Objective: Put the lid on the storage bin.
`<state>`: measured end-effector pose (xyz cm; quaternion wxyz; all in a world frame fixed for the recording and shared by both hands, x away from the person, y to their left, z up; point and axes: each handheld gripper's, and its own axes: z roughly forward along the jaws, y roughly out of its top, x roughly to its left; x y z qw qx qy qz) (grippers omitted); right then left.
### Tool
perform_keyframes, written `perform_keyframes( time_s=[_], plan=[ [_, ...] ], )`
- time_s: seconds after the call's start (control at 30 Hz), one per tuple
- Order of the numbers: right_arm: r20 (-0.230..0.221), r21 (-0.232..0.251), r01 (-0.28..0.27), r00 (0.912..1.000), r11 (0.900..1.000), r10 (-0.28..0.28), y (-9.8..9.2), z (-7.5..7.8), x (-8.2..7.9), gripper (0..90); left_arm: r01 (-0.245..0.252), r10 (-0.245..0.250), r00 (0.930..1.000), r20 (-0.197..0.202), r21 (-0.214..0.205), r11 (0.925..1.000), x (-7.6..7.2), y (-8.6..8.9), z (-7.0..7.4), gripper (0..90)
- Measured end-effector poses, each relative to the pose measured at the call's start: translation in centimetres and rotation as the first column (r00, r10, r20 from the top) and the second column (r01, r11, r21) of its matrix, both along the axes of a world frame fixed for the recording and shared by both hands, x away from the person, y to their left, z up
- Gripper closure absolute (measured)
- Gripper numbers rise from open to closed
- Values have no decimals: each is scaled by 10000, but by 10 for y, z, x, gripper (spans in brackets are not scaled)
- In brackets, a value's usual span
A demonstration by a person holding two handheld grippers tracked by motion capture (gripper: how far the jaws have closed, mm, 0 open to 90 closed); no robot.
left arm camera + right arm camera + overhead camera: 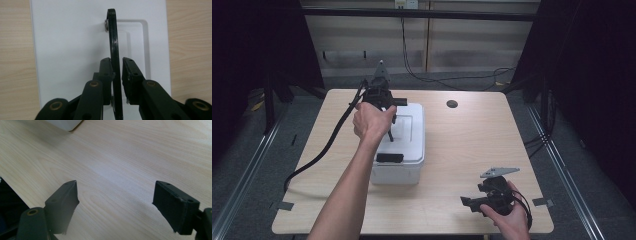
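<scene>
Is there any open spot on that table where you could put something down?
Yes. The wooden table is bare between the white box and the right gripper, and on back to the small dark hole. It is crowded at the box, where the left gripper stands over its black handle.
</scene>
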<state>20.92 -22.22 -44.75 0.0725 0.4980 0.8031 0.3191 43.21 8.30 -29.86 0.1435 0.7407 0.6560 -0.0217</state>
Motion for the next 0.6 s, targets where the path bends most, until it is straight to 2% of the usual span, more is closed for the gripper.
perform_keyframes(
  time_s=[0.03,0.17,0.27,0.3,0.47,0.5,0.6],
  plan=[
    [15,2,-24,10000,10000,24,0,0,0,194,112,-113,9999,-85,-44,9999,1,1,0,772],
    [8,26,-36,10000,10000,36,0,0,0,194,-15,14,10000,-23,-111,9999,4,1,-1,803],
    [17,38,-58,10000,10000,58,0,0,0,194,37,-37,10000,32,172,9998,5,0,-3,834],
    [17,43,-56,10000,10000,56,0,0,-1,194,-16,16,10000,31,138,9999,5,0,-2,837],
    [-14,26,-39,10000,10000,39,0,0,0,194,-272,266,9989,379,144,9995,2,0,-2,848],
    [-12,26,-46,10000,10000,46,0,0,0,194,-262,258,9991,338,113,9996,2,-1,-2,847],
    [2,18,-49,10000,10000,49,0,0,0,194,-369,367,9974,621,22,9993,-1,0,0,848]
  ],
)
